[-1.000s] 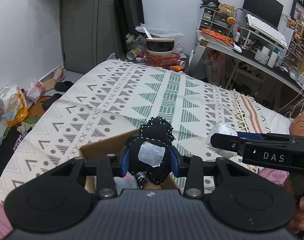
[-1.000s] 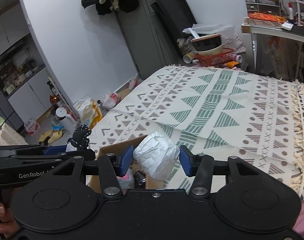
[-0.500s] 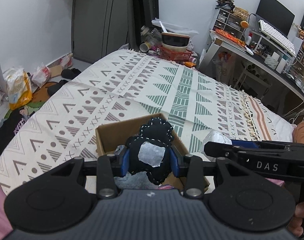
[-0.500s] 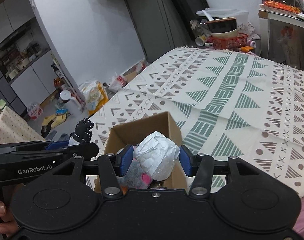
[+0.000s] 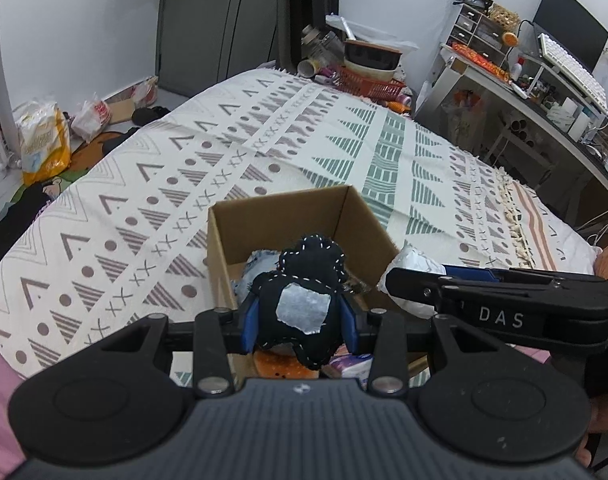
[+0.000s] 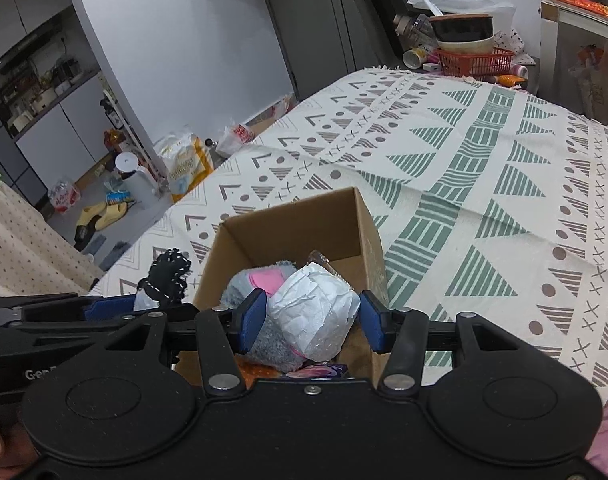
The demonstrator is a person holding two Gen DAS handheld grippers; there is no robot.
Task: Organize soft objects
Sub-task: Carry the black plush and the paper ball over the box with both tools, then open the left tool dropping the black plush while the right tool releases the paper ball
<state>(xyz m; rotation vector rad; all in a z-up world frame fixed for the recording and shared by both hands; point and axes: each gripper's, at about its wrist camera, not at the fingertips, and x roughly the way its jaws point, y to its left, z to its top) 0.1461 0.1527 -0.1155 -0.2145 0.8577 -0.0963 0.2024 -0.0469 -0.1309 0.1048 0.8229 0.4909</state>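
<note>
We judge the step in hand to be placement: both grippers hang over the open cardboard box [image 5: 345, 216] on the bedspread [image 5: 152, 208]. The left gripper [image 5: 300, 316] is clamped on a black stitched plush [image 5: 304, 280] bearing a silver patch; the right gripper [image 6: 309, 320] is clamped on a crumpled white bundle [image 6: 315, 312]. Next, we lower each below the box rim and spread the jaws. A grey-and-pink soft toy [image 6: 264, 280] already lies inside.
</note>
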